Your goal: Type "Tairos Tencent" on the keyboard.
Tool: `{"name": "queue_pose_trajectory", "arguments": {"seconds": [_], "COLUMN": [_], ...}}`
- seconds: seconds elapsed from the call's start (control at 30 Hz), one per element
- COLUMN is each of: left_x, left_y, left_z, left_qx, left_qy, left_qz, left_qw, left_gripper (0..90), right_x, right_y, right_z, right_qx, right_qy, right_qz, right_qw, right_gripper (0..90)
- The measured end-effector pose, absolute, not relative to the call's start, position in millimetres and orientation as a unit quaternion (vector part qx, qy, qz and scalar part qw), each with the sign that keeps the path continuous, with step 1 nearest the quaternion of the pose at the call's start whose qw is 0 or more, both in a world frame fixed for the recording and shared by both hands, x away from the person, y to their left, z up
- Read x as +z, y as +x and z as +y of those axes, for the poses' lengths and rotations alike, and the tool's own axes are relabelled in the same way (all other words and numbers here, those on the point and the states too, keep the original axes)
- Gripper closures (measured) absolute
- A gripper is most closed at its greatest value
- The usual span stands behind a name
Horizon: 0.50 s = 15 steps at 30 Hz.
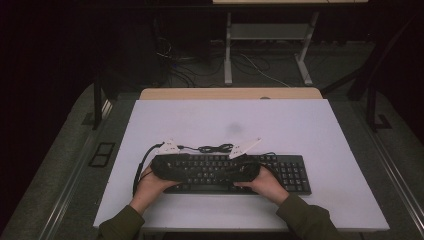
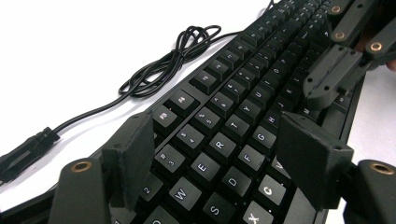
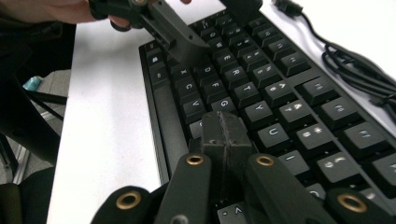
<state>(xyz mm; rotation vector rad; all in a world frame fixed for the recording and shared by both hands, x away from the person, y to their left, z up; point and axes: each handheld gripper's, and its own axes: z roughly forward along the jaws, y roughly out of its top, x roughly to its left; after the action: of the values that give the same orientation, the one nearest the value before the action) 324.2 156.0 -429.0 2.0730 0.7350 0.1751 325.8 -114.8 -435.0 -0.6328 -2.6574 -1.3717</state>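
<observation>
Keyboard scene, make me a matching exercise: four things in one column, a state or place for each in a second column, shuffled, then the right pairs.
Things:
1. keyboard
2. cable
3. left gripper
4. right gripper

States or places:
A. jaws pressed together over the keys
B. lies flat on the white table
C. coiled behind the keys
D. jaws apart above the letter keys

Pairs: 1-B, 2-C, 3-D, 4-A

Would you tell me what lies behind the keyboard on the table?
Behind the keyboard its black cable lies bundled on the white table. Where the cable joins the keyboard is covered by the grippers.
</observation>
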Motion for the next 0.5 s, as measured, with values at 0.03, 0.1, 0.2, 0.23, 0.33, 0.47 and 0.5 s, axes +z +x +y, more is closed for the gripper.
{"name": "queue_pose_trajectory", "arguments": {"seconds": [0.03, 0.1, 0.2, 0.23, 0.33, 0.47, 0.5], "left_x": [-429.1, -429.1, -428.9, -428.9, -428.9, -428.6, -428.6], "left_y": [324.3, 324.4, 324.5, 324.5, 324.6, 324.6, 324.7], "left_z": [156.0, 156.2, 156.7, 156.7, 156.9, 157.2, 157.2], "left_qx": [0.071, 0.071, 0.072, 0.072, 0.072, 0.074, 0.074], "left_qy": [0.839, 0.839, 0.839, 0.839, 0.839, 0.838, 0.838], "left_qz": [0.298, 0.298, 0.297, 0.297, 0.298, 0.298, 0.299], "left_qw": [0.451, 0.450, 0.450, 0.450, 0.450, 0.450, 0.450], "left_gripper": [27.8, 27.6, 27.4, 27.4, 27.4, 27.4, 27.4], "right_x": [-435.9, -437.0, -438.7, -438.9, -440.0, -440.6, -440.8], "right_y": [325.5, 324.6, 323.3, 322.9, 322.4, 321.6, 321.6], "right_z": [-113.7, -111.7, -108.9, -108.3, -107.1, -106.0, -105.8], "right_qx": [-0.448, -0.443, -0.437, -0.436, -0.432, -0.430, -0.429], "right_qy": [-0.205, -0.204, -0.201, -0.201, -0.200, -0.200, -0.201], "right_qz": [-0.869, -0.872, -0.876, -0.876, -0.879, -0.879, -0.880], "right_qw": [0.043, 0.042, 0.037, 0.039, 0.038, 0.038, 0.038], "right_gripper": [89.2, 89.2, 89.2, 89.2, 89.2, 89.3, 89.2]}}
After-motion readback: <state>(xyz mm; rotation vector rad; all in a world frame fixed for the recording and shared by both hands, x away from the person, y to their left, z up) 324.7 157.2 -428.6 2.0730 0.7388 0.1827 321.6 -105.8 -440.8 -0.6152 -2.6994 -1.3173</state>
